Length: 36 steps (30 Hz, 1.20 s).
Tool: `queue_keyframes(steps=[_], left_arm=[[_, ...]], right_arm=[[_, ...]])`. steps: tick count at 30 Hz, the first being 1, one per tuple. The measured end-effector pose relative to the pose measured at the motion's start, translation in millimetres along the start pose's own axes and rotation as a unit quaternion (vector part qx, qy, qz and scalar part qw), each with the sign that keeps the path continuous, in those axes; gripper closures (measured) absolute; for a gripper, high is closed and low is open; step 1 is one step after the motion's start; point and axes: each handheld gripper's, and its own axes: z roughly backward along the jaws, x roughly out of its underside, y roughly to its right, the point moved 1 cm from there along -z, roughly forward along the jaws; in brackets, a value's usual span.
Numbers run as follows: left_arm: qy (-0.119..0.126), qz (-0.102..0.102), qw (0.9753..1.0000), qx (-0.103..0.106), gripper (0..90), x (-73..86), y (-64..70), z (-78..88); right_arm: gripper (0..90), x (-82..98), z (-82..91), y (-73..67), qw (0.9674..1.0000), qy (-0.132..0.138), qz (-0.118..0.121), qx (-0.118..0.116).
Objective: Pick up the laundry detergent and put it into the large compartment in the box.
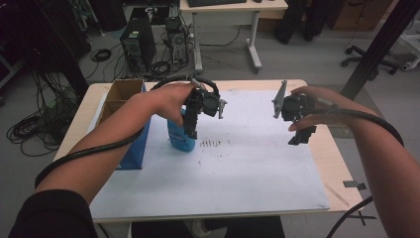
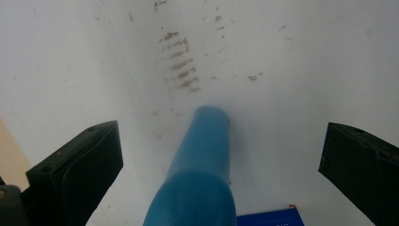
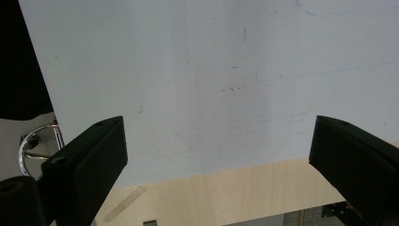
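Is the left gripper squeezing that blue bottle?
No. In the left gripper view the blue bottle stands between the two black jaws with clear gaps on both sides.

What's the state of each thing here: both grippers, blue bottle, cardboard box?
Left gripper: jaws wide open, either side of the bottle, pads clear of it.
Right gripper: jaws wide open, nothing between them, held above the white sheet.
Blue plastic bottle: upright on the white sheet, not gripped.
Brown cardboard box with blue side: open at the top, standing at the table's left edge; contents cannot be told.
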Motion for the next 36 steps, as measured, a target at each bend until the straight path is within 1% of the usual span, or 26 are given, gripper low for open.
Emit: queue_keyframes(steps=[4, 7, 8, 9, 12, 15, 16, 17, 20, 26, 27, 31, 32, 33, 35, 36], left_arm=[[0.004, 0.002, 1.0, 0.001, 0.2, -0.1, 1.3, 1.3], [-0.001, -0.002, 1.0, 0.002, 0.2, -0.1, 1.5, 0.9], [-0.003, 0.002, 1.0, 0.002, 0.2, 0.2, 2.1, 0.3], [-0.003, 0.0, 1.0, -0.001, 0.2, 0.3, 1.8, 0.4], [-0.002, 0.001, 1.0, 0.003, 0.2, -0.3, 1.8, 2.4], [0.0, -0.001, 1.0, 0.001, 0.2, 0.0, 1.2, 1.8], [-0.005, -0.001, 1.0, 0.003, 0.2, 0.0, 0.8, 2.2], [-0.004, 0.003, 1.0, 0.004, 0.2, 0.8, 1.2, 2.4], [0.0, -0.002, 1.0, 0.003, 0.2, 1.0, 0.8, 3.6], [0.003, -0.004, 1.0, 0.002, 0.2, 1.7, 0.0, 10.2], [0.007, -0.005, 1.0, 0.001, 0.2, 2.4, 0.0, 10.9], [0.006, -0.005, 1.0, 0.001, 0.2, 5.8, -0.7, 15.4], [0.006, -0.002, 1.0, 0.001, 0.2, 7.2, -0.3, 16.4], [0.005, -0.004, 1.0, 0.0, 0.2, 8.3, -0.8, 17.9], [0.009, -0.001, 1.0, -0.002, 0.2, 11.3, -0.4, 19.9], [0.009, -0.005, 0.9999, -0.002, 0.2, 11.7, -0.8, 20.8]], right_arm=[[4.6, 0.7, -0.2, -1.2, 1.0, 0.001, 0.001, -0.001], [4.4, 1.3, 0.0, -2.2, 1.0, 0.003, 0.005, -0.003], [4.3, 2.0, -0.4, -2.9, 1.0, 0.002, 0.003, -0.003], [4.1, 2.6, -0.4, -2.9, 1.0, 0.0, 0.002, -0.002], [4.0, 4.0, -1.1, -3.3, 1.0, 0.004, 0.0, -0.007], [4.0, 4.6, -2.1, -3.7, 0.9999, 0.007, -0.002, -0.01], [4.0, 4.9, -2.6, -4.0, 0.9999, 0.007, -0.003, -0.011], [4.0, 5.1, -3.4, -4.3, 0.9999, 0.003, -0.001, -0.011], [4.0, 5.5, -4.0, -4.4, 0.9999, 0.006, -0.002, -0.011], [4.0, 7.7, -5.8, -4.4, 0.9999, 0.006, -0.005, -0.011], [4.0, 8.0, -5.7, -4.5, 0.9999, 0.006, -0.006, -0.011], [4.0, 9.0, -5.5, -4.9, 0.9999, 0.007, -0.007, -0.009], [4.0, 9.2, -5.2, -5.1, 0.9999, 0.005, -0.008, -0.009], [3.9, 9.3, -5.2, -5.4, 0.9999, 0.005, -0.01, -0.008], [4.0, 9.3, -5.4, -5.7, 0.9999, 0.006, -0.011, -0.008], [4.1, 9.0, -5.5, -5.9, 0.9999, 0.006, -0.011, -0.008]])
